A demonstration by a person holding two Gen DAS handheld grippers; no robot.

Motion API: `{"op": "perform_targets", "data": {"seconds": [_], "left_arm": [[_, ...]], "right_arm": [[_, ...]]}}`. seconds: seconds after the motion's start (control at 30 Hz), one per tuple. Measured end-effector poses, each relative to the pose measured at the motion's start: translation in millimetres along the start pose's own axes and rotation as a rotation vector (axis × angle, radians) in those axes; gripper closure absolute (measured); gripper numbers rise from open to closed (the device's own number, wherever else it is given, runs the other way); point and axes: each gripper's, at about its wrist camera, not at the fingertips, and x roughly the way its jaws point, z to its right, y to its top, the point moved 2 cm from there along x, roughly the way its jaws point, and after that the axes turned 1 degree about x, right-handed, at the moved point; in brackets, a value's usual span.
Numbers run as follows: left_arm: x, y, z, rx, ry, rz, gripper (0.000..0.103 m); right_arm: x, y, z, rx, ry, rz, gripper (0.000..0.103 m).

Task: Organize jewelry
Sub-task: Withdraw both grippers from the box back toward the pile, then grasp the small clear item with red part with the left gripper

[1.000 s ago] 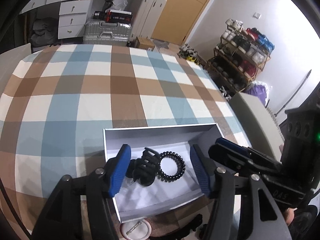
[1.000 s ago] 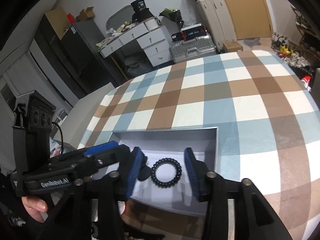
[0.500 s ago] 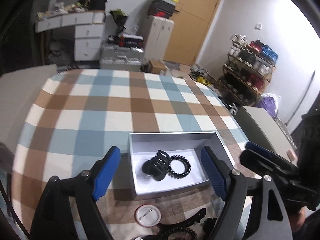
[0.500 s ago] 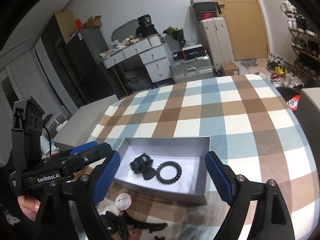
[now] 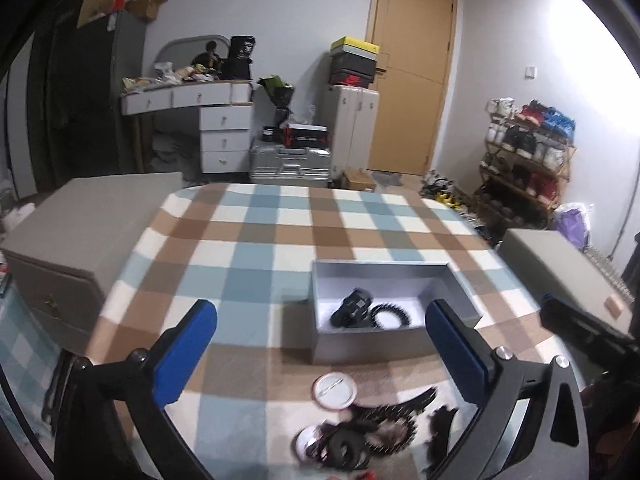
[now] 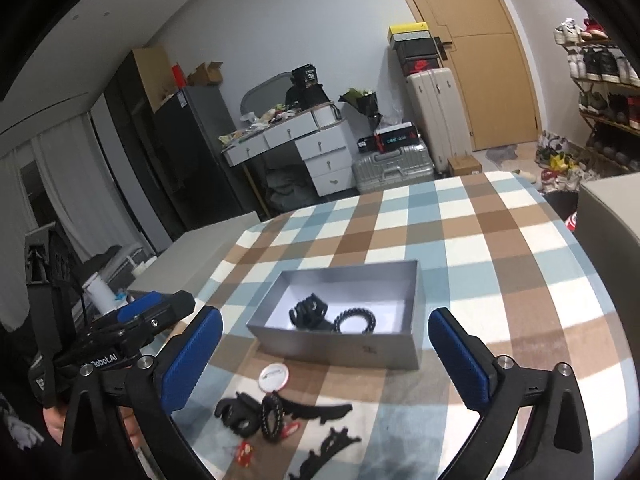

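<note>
My left gripper (image 6: pixel 132 344) reads "Robot.AI", its start cut off. A black box (image 6: pixel 307 76) on the desk shows "36"; other labels are too blurred to read.

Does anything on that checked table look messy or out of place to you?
Yes. A tangle of black hair clips and hair ties lies loose with a round badge on the cloth in front of the grey box, while only one clip and one coil tie sit inside it. Nothing looks broken or spilled.
</note>
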Motion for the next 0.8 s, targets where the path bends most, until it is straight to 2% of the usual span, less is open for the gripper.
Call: {"op": "perform_targets", "data": {"seconds": [0.1,0.43,0.67,0.8], "left_arm": [[-3.1,-12.3,1.8,0.004,-0.002,-0.016,0.001],[-11.2,-54.3,4.7,0.024,0.064,-0.093,0.001],[-18.3,-79.0,3.0,-0.001,0.057,-0.164,0.001],[-18.7,-94.3,-2.1,-0.043,0.026,-0.227,0.001]], "right_arm": [[-1.8,-11.3,-1.4,-0.005,0.02,-0.031,0.0],[-6.8,-52.2,-11.8,-0.049,-0.015,-0.085,0.0],[-2.7,-79.2,-12.7,-0.062,-0.043,-0.138,0.0],[-4.3,-89.4,-10.6,-0.061,-0.069,-0.156,0.0]]}}
